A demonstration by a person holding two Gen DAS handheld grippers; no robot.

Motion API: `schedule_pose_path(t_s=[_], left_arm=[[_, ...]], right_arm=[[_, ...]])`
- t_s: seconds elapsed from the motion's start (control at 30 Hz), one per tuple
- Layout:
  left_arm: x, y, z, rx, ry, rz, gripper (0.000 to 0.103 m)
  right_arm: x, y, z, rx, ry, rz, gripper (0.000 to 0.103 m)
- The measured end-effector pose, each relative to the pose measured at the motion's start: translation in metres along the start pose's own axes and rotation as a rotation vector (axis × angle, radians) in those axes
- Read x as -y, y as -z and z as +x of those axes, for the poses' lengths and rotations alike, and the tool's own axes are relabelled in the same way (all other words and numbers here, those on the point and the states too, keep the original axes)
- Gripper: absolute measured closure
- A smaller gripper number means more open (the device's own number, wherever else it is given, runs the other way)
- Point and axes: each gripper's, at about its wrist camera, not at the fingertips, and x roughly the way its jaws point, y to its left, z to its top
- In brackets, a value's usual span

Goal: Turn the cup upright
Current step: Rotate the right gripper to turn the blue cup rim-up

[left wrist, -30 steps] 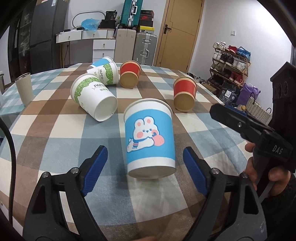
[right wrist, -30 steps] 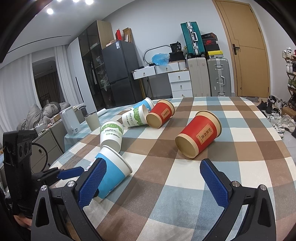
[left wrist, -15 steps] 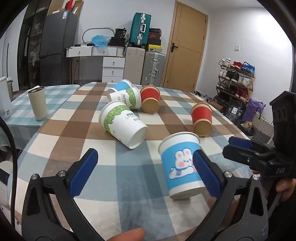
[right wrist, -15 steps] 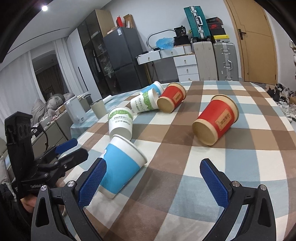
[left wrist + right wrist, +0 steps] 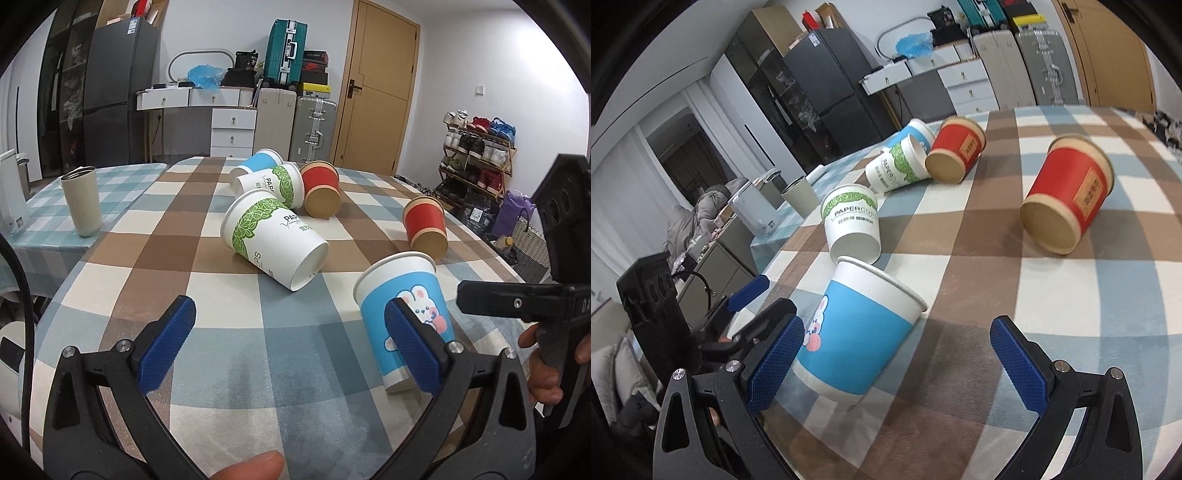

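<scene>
Table (image 5: 110, 254): five paper cups lie on their sides well ahead of both grippers — green-print (image 5: 273, 243), red (image 5: 424, 225), and a far cluster of three — none righted yet. Blue cup (image 5: 404, 314) stands mouth-up, apparently on its base; judged one done, five left. Left gripper (image 5: 291, 347) is wide apart, empty, blue cup just beyond its right finger; right gripper (image 5: 897, 362) likewise spread, gripping nothing, blue cup just ahead, against its left finger.

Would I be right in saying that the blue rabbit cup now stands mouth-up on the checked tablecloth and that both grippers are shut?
Not quite: both grippers are open. The left wrist view shows the left gripper with its fingers spread wide, and the right wrist view shows the same of the right gripper. The blue rabbit cup does stand mouth-up on the checked tablecloth.
</scene>
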Motion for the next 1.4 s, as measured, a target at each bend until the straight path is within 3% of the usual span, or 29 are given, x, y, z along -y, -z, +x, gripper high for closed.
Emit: schedule_pose_path(t_s=[0.53, 0.8, 0.93, 1.13, 1.4], left_arm=[[-0.004, 0.003, 0.003, -0.004, 0.009, 0.0, 0.001], [-0.004, 0.004, 0.003, -0.006, 0.009, -0.003, 0.001], [-0.004, 0.004, 0.003, -0.006, 0.009, -0.002, 0.001], [-0.004, 0.004, 0.004, -0.006, 0.01, -0.005, 0.001], [-0.004, 0.004, 0.004, -0.005, 0.009, -0.004, 0.001]], right_arm=[[0.002, -0.027, 0.037, -0.109, -0.109, 0.129, 0.003], [0.009, -0.026, 0.046, -0.159, -0.147, 0.184, 0.027], [0.011, -0.025, 0.047, -0.164, -0.161, 0.192, 0.03], [0.007, -0.025, 0.043, -0.144, -0.161, 0.171, 0.031], [-0.018, -0.024, 0.016, -0.01, -0.026, -0.016, 0.031]])
